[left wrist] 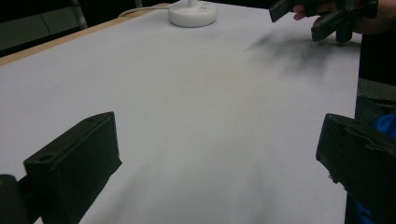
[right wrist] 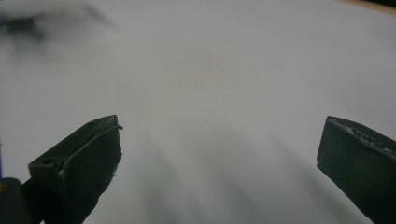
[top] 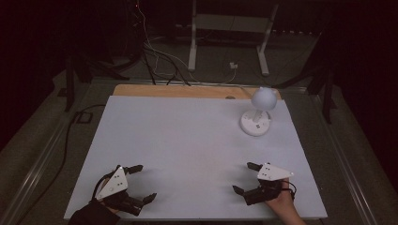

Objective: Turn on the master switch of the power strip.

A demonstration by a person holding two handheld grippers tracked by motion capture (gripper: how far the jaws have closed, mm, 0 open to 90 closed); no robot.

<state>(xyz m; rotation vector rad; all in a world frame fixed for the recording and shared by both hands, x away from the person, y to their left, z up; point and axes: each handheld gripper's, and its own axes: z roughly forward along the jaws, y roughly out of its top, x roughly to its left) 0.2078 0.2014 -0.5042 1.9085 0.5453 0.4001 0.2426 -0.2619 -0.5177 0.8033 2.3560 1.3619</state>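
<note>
Both tongs — left tongs [top: 142, 182] and right tongs [top: 246, 177] — are hovering agape and empty over the white table [top: 187, 140], while the small white desk lamp [top: 257, 112] at the far right, likely light but top-heavy, looks best gripped at its thin neck.

The right gripper [right wrist: 219, 154] — two black jaws spread wide — hangs over the plain white table surface [right wrist: 219, 70].
</note>
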